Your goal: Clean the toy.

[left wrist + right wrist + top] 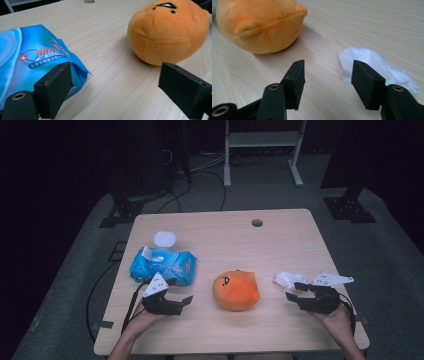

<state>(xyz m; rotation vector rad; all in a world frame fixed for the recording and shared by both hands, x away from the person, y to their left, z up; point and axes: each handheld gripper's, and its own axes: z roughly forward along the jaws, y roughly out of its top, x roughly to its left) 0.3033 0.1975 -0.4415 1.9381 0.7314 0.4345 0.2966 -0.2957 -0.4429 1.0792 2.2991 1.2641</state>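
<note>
Tongs, right: right gripper (298,290) rested low at the table's right side, jaws parted with nothing between them — bare wood showed in the gap in the right gripper view (327,72).
Tongs, left: left gripper (181,298) lay low at the near left, jaws spread wide and empty; its pads framed open table in the left gripper view (112,85).
Tissue: white crumpled tissue (377,66) lay flat on the table just beyond the right gripper's farther pad, partly behind that pad, not pinched.
Wipes pack: blue wipes pack (162,265) sat at the left, just behind the left gripper, its flap raised.
Toy: orange plush toy (236,290) stood between the two grippers, apart from both.
Lid: small white round lid (164,238) lay beyond the pack.
Table: wooden table (280,245) bore all of it.
Step in hand: by the look of it, the tissue had been pulled and set down — the right gripper stood free of it.
Next move: likely a fresh pinch on the tissue's near edge, which called for shifting the open jaws sideways to straddle the thin sheet, pads pressed low against the wood.
</note>
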